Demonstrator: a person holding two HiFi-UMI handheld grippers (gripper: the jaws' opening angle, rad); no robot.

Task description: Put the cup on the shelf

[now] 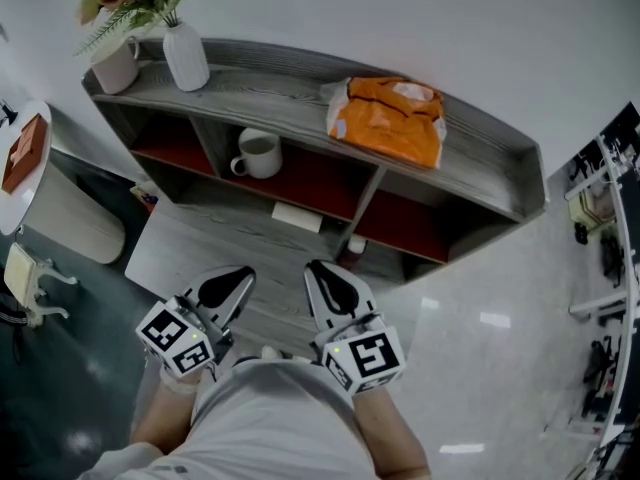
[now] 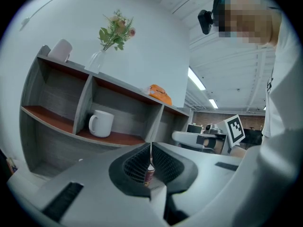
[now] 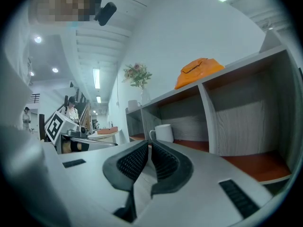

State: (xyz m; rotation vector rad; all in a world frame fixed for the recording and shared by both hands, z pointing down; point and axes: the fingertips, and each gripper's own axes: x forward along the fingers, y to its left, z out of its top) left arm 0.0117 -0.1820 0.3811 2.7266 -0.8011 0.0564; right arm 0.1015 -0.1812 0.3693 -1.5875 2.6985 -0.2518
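A white cup [image 1: 257, 154] stands upright on the red board in the middle compartment of the curved grey shelf [image 1: 480, 168]. The left gripper view shows this cup [image 2: 102, 123] ahead to the left, and the right gripper view shows the cup [image 3: 164, 133] just above the jaw tips. My left gripper [image 1: 243, 275] and right gripper [image 1: 315, 268] are held low, close to the person's body and well short of the shelf. In its own view the left gripper [image 2: 150, 148] is shut with nothing held. So is the right gripper [image 3: 149, 143].
On the shelf top sit an orange bag [image 1: 388, 118], a white vase with flowers [image 1: 185, 55] and a white pot [image 1: 115, 65]. A white box [image 1: 298, 217] and a small can [image 1: 353, 248] lie low by the shelf. A round white table [image 1: 25, 183] stands left, a rack [image 1: 610, 268] right.
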